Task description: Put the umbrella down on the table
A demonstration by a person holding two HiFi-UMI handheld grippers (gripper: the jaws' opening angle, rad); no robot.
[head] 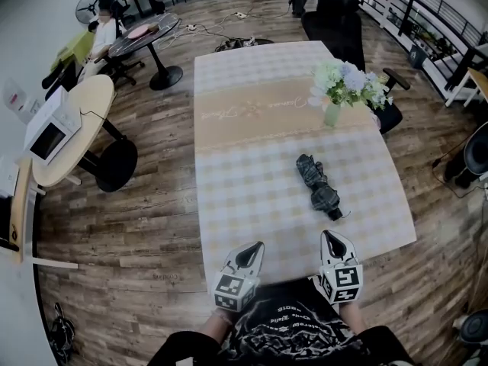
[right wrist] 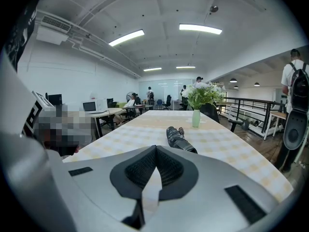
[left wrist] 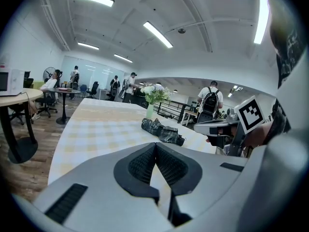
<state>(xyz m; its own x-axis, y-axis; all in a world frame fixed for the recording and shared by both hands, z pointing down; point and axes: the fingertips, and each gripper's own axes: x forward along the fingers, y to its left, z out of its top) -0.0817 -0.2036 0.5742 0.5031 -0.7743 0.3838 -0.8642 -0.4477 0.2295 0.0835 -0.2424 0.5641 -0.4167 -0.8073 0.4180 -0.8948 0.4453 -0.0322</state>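
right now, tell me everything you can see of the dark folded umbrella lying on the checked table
The dark grey, faintly checked fabric umbrella is collapsed, its canopy loosely bunched rather than wrapped tight. A short black handle with a thin loop ends it on the side nearer the person. It lies flat, right of the middle of the pale checked tablecloth, short of the green vase of flowers. Only the cloth touches it; nothing holds it.
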